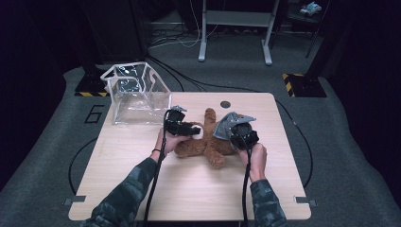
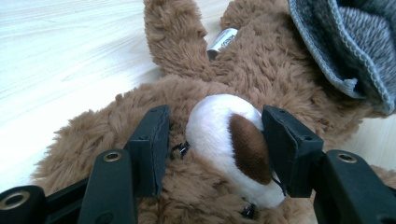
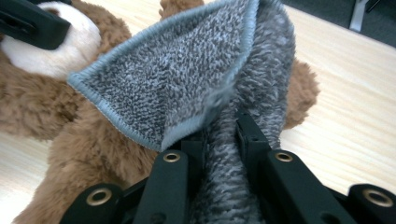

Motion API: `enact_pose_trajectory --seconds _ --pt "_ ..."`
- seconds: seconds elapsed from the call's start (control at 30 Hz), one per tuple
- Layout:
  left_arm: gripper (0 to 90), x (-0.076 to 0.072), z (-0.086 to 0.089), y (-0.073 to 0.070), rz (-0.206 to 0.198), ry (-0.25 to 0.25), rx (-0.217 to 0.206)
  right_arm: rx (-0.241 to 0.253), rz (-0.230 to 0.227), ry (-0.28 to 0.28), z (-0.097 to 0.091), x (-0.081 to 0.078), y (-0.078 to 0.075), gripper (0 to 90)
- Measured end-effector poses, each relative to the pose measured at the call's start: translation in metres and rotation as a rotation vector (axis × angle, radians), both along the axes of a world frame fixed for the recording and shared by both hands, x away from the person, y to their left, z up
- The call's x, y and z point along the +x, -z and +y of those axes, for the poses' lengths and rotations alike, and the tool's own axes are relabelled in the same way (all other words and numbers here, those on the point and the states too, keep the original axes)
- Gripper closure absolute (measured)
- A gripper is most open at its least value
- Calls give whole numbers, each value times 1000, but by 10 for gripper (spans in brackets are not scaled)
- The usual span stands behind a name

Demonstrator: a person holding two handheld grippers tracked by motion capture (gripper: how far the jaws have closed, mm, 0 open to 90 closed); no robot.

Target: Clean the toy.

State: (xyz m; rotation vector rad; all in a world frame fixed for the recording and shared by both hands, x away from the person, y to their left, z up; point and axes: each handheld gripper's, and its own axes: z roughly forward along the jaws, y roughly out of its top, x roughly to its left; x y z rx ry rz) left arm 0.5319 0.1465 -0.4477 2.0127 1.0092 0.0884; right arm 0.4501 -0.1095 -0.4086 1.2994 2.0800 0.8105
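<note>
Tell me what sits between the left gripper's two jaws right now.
The teddy bear's white muzzle with its brown nose sits between the left gripper's jaws, seen in the left gripper view.

Lab: hazard-taped stands [image 1: 301, 81], floor cables [image 1: 179, 40].

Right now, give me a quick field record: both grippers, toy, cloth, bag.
left gripper: jaws either side of the teddy bear's snout
right gripper: shut on the grey cloth
teddy bear: lying on the table
grey cloth: held above the bear's body
clear bag: upright at the table's far left corner
</note>
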Motion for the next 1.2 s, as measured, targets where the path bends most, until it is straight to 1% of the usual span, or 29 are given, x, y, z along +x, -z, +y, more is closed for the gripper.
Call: enact_pose_trajectory --seconds 0.03,0.1,0.13,0.2,0.23,0.3,0.4,0.43,0.47,0.5,0.53,0.57,0.6,0.63,0.67,0.73,0.77,0.8,0.83,0.87,0.9,0.93,1.0,1.03,1.07,1.1,1.13,1.17,1.2 --pt "437 1 0 0 0 -1 2 7 -21 -8 0 -3 -5 769" --pt "438 2 0 1 5 -11 -10 3 -16 -14 3 -1 -13 769" --pt "437 2 0 2 3 -12 -11 -1 -9 -13 4 3 -12 769" --pt "437 2 1 1 4 0 -17 -16 50 -5 3 17 -5 769" --pt "437 2 2 1 -1 4 -20 -10 70 6 3 22 0 771" --pt "433 3 4 -1 -14 19 -32 -14 98 9 2 30 7 774" --pt "409 0 1 -5 -25 24 -21 -32 111 15 4 31 8 777" --pt "398 -2 0 -7 -32 26 3 -42 118 23 5 31 8 779" --pt "386 -5 -2 -11 -39 36 17 -53 129 19 6 30 8 779" --pt "349 -7 -3 -13 -40 38 26 -59 133 26 6 30 8 779" --pt "322 -10 -4 -16 -52 41 53 -63 131 28 6 30 8 779" --pt "292 -14 -4 -19 -62 41 64 -61 133 30 5 31 8 779" --pt "268 -18 -4 -22 -70 48 58 -56 136 36 5 31 8 779" --pt "257 -23 -5 -24 -83 41 57 -54 136 37 5 31 8 779" --pt "248 -28 -6 -26 -100 37 68 -53 136 40 5 31 8 779" --pt "222 -39 -7 -31 -130 37 53 -50 133 43 5 31 8 779" --pt "216 -43 -8 -32 -144 33 58 -46 133 44 5 31 8 779" --pt "210 -49 -10 -34 -156 38 57 -42 135 46 5 31 8 779" --pt "206 -56 -12 -34 -160 48 47 -39 136 46 5 31 8 779" --pt "201 -64 -17 -35 -186 46 56 -37 134 46 4 31 8 779" --pt "200 -67 -19 -35 -194 52 57 -35 137 46 4 31 8 779" --pt "199 -73 -23 -34 -196 65 50 -33 138 47 4 31 8 779" --pt "189 -88 -35 -28 -220 72 62 -30 139 50 4 30 8 779" --pt "187 -93 -40 -25 -220 79 79 -28 139 52 4 31 9 779" --pt "150 -99 -46 -21 -226 77 100 -26 136 51 3 31 9 779" --pt "143 -103 -51 -17 -243 79 114 -22 137 55 3 31 9 779" --pt "139 -107 -56 -14 -249 79 129 -17 136 56 2 31 9 779" --pt "135 -110 -62 -11 -254 91 153 -11 138 57 2 31 9 779" --pt "126 -113 -67 -8 -252 104 163 -2 139 57 1 31 9 779"
